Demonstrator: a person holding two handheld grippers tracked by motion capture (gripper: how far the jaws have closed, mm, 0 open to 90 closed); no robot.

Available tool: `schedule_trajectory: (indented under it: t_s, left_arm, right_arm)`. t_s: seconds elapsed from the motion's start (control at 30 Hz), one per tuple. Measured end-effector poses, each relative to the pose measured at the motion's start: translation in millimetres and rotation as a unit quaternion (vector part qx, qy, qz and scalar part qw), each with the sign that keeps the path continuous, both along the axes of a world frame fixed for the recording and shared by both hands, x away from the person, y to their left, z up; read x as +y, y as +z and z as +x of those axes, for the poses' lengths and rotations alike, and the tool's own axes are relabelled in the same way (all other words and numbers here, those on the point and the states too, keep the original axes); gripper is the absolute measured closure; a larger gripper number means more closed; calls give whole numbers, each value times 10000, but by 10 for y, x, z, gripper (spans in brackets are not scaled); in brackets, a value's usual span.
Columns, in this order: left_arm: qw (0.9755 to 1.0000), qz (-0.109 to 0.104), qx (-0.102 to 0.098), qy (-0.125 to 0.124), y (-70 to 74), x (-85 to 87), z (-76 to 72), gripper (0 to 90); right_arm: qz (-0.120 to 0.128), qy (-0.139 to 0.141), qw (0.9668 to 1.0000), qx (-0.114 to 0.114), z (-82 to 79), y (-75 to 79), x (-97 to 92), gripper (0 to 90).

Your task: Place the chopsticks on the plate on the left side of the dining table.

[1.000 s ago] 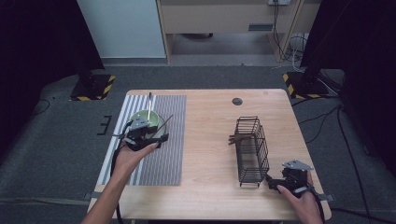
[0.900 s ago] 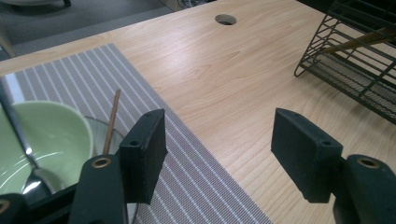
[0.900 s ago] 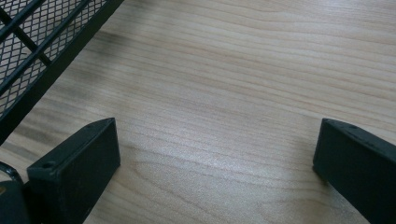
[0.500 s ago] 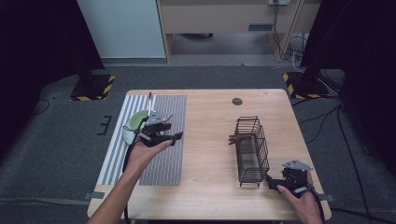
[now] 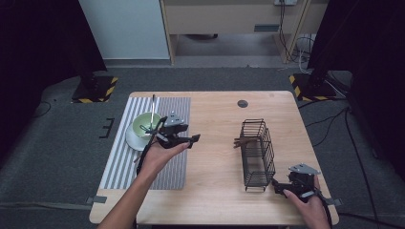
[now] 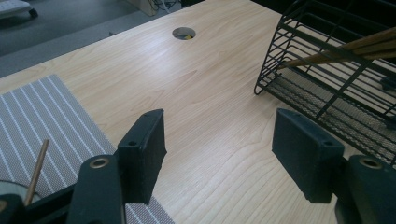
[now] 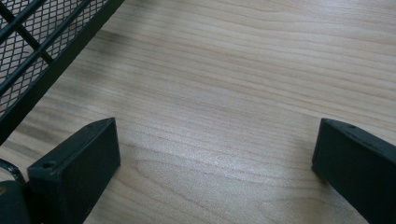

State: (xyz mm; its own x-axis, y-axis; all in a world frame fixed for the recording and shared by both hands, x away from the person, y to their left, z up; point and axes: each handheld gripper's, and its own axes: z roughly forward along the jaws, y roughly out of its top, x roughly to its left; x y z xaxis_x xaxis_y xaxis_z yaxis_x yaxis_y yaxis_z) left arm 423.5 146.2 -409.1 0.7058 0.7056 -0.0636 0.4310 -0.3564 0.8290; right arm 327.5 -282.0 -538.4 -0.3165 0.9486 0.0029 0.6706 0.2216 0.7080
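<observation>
Wooden surface (image 5: 215, 119) on grey carpet, striped mat (image 5: 122, 164) at the left. Left claw (image 5: 191, 140) hangs over the mat's right edge, jaws apart with nothing between them, pointing at the wire basket (image 5: 258, 152) to the right, which has chopsticks (image 5: 243, 141) poking out. Green bowl (image 5: 143, 125) on a saucer sits just left of that claw. Right claw (image 5: 277, 183) is at the basket's near corner, wide open, empty.

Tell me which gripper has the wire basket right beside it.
The right gripper, at the table's near right corner, sits against the wire basket's near end. The left gripper hovers apart, beside the striped mat.
</observation>
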Motion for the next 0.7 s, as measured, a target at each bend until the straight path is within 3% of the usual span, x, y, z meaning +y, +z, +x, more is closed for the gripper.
schedule_trajectory:
  t_s: [0.7]
  left_arm:
    - [9990,-49,-150,-412,162,-394,-78,336]
  right_arm:
    - [-1,0,10000,0,0,0,0,10]
